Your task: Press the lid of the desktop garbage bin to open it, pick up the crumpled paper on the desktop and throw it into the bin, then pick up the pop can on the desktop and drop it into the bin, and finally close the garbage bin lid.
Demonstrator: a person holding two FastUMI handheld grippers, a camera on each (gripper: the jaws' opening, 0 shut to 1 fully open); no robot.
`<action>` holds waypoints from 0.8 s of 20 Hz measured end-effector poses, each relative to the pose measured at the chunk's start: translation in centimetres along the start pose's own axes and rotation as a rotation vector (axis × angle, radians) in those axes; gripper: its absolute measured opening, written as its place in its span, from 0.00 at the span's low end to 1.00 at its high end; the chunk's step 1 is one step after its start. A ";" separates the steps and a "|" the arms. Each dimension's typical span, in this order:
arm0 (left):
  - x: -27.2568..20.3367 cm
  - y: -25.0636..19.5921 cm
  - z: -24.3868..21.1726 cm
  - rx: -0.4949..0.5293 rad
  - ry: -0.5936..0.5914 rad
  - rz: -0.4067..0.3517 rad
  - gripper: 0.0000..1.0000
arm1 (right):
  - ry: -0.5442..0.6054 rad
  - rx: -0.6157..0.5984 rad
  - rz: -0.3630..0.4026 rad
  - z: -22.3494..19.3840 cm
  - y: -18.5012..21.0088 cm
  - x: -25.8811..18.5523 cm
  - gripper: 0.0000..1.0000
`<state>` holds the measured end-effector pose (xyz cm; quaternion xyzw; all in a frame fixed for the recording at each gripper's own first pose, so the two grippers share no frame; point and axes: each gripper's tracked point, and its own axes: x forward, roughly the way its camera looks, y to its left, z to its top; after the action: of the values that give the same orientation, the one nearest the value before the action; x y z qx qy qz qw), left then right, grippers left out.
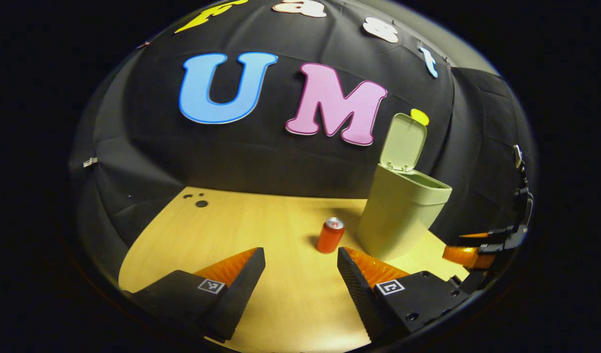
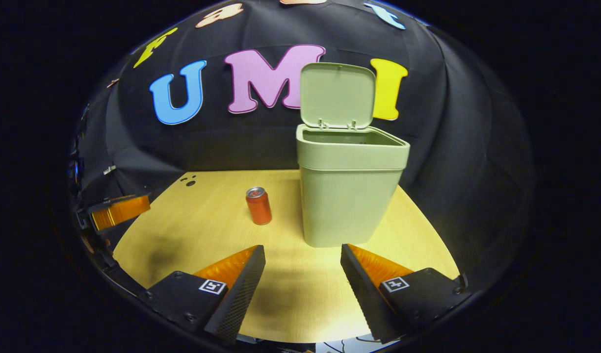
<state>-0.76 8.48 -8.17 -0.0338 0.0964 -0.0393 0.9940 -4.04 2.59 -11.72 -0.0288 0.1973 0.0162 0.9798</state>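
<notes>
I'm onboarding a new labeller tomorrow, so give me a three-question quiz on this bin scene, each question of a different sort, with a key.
1. True or false: the lid of the garbage bin stands open.
2. Multiple choice: the pop can is (A) upright on the table beside the bin, (B) lying on its side, (C) held between fingers.
3. Fill in: both the left gripper and the right gripper have their fingers ____ and hold nothing.

Key: 1 true. 2 A. 3 open.
</notes>
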 end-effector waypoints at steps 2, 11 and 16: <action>-1.6 1.8 -0.9 0.003 0.005 0.040 0.96 | -0.008 -0.009 0.017 0.5 1.3 0.2 0.98; -4.3 5.6 -4.9 -0.029 0.076 0.164 0.96 | -0.005 -0.107 0.124 1.6 6.0 4.0 0.98; -4.8 6.7 -5.6 -0.034 0.114 0.217 0.96 | 0.002 -0.163 0.199 0.6 8.7 8.1 0.98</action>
<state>-6.03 15.21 -13.28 -0.0377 0.1567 0.0681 0.9846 3.28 11.52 -14.70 -0.0888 0.1982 0.1292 0.9675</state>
